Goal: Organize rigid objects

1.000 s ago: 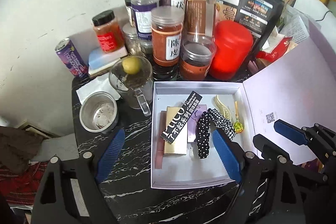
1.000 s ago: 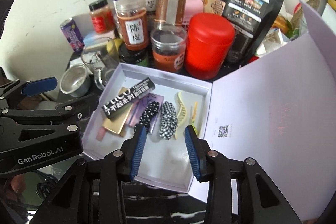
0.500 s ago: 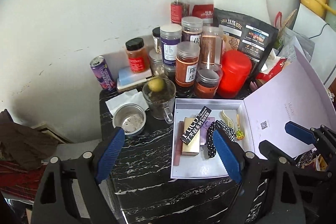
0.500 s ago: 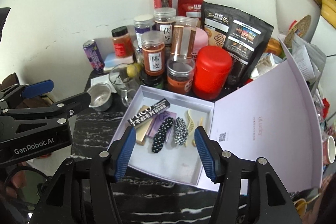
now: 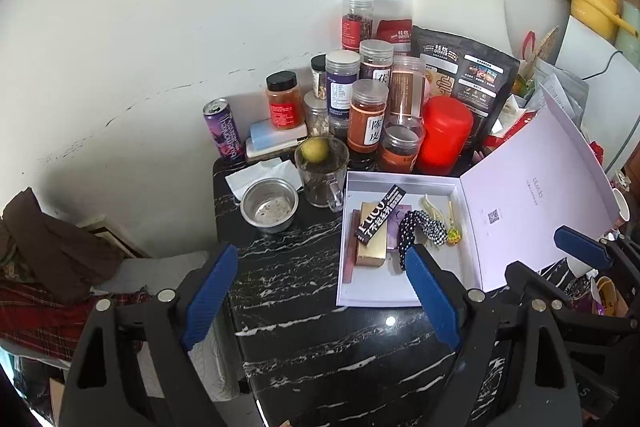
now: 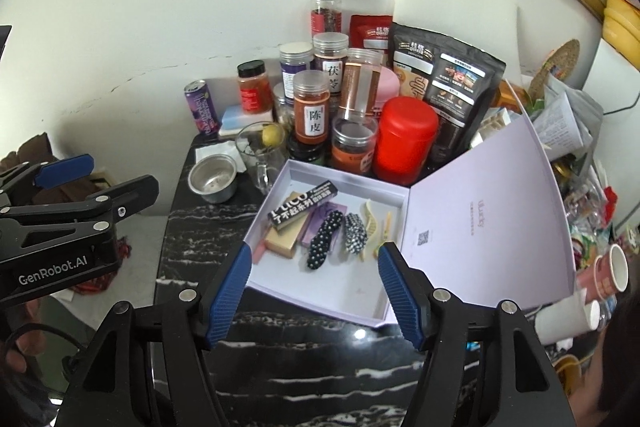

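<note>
Left wrist view: the left gripper [image 5: 322, 293] hangs above the black marble-patterned tabletop [image 5: 304, 339], tilted steeply down, its blue-padded jaws spread wide with nothing between them. The right gripper [image 6: 314, 293] is held beside it at a similar downward tilt; its jaws have just been opening and stand moderately wide, empty, over the near edge of the open pale lilac cardboard box [image 6: 352, 297].

The box sits on the right part of the table with its lid [image 6: 480, 223] hinged open to the right. Inside, lying flat, are a gold rectangular carton [image 5: 373, 239] with its long axis running near to far, a black slim box with white lettering [image 5: 381, 213] resting diagonally across it, a black polka-dot hair clip [image 6: 325, 239] and a checked hair clip [image 6: 355, 233], both pointing roughly away from the cameras, and a cream claw clip [image 6: 371, 223] towards the lid.

Beyond stand a steel cup [image 5: 270, 203], a glass mug holding a lemon [image 5: 322, 169], spice jars and a red canister [image 5: 446, 135].

Compared with a second ago, both grippers have pulled up and back, so the box looks smaller and more wall shows.
</note>
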`<state>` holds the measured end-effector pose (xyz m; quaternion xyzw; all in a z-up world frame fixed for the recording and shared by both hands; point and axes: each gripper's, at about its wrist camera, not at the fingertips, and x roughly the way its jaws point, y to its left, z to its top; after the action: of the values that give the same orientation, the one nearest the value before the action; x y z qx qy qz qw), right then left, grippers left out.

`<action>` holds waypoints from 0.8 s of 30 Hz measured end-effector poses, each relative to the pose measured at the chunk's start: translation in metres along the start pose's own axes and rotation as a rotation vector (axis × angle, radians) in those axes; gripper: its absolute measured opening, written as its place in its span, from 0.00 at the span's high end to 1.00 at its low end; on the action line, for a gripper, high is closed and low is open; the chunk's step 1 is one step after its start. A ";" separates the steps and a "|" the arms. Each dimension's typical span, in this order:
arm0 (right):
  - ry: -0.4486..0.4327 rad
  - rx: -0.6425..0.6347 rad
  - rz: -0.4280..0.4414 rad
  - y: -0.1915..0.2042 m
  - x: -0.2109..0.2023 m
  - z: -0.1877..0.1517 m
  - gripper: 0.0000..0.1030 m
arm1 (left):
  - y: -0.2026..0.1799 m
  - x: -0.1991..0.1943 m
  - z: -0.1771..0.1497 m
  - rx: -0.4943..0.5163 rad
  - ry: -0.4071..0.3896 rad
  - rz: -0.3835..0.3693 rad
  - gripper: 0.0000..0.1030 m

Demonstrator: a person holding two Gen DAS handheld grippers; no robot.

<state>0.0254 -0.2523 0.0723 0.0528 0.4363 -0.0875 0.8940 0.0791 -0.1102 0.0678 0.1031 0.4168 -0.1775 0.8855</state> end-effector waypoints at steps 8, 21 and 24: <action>0.011 -0.009 0.004 0.011 -0.014 -0.017 0.35 | 0.006 -0.014 -0.023 0.004 0.016 0.039 0.16; 0.054 0.006 0.022 0.020 -0.018 -0.040 0.35 | 0.013 -0.021 -0.047 -0.022 0.042 0.050 0.16; 0.060 0.001 0.021 0.022 -0.018 -0.042 0.35 | 0.012 -0.022 -0.049 -0.027 0.048 0.053 0.16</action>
<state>-0.0130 -0.2222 0.0612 0.0603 0.4622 -0.0766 0.8814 0.0369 -0.0781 0.0540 0.1062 0.4376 -0.1458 0.8809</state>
